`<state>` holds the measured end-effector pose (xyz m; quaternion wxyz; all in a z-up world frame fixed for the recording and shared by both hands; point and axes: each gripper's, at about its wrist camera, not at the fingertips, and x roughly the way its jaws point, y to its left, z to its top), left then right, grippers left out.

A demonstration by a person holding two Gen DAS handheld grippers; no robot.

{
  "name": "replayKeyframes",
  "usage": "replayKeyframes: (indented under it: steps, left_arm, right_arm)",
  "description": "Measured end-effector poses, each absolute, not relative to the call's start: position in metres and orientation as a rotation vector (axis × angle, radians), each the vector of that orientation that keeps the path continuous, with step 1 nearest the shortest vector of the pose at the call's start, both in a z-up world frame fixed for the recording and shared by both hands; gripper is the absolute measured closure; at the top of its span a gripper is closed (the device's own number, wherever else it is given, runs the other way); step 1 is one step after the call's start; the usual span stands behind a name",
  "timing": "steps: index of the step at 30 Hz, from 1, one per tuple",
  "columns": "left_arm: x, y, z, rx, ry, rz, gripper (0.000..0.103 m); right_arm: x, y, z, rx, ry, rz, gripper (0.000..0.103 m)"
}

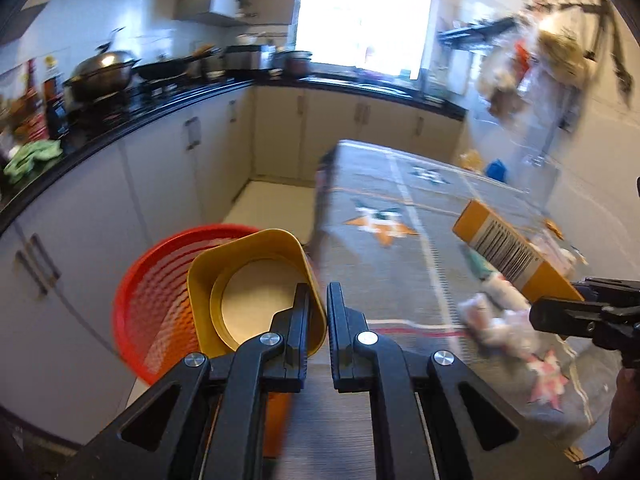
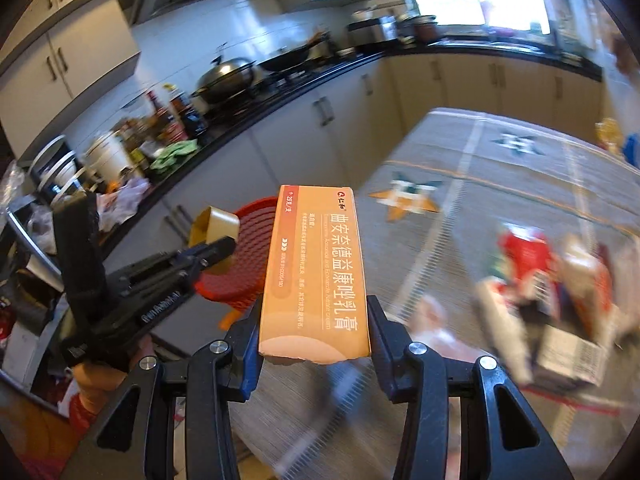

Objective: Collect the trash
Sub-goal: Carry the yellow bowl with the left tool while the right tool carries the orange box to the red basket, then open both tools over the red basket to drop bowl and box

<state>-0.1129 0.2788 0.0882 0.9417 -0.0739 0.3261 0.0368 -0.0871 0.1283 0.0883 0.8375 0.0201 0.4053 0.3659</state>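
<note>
A: so what's at 9 o'clock?

B: round red mesh plastic basket (image 1: pixel 160 300) on the floor beside the patterned grey cloth-covered desk (image 1: pixel 400 240). The left tool (image 1: pixel 318 300) is clenched on the wall of a yellow squarish plastic cup (image 1: pixel 248 264), hanging over the basket.

A: and over at 3 o'clock?

B: right tool (image 2: pixel 314 320) is grasping a long orange cardboard ointment box (image 2: pixel 316 264) above the desk. Crumpled wrappers and cartons (image 2: pixel 548 300) lie on the desk at 4 o'clock.
</note>
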Motion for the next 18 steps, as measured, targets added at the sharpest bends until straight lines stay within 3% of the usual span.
replayKeyframes:
  steps: [18]
  left_arm:
    - [-0.102, 0.342, 0.038, -0.260, 0.752, 0.183, 0.094]
  right_arm:
    - [-0.023, 0.271, 0.039, 0.039, 1.031, 0.892, 0.051]
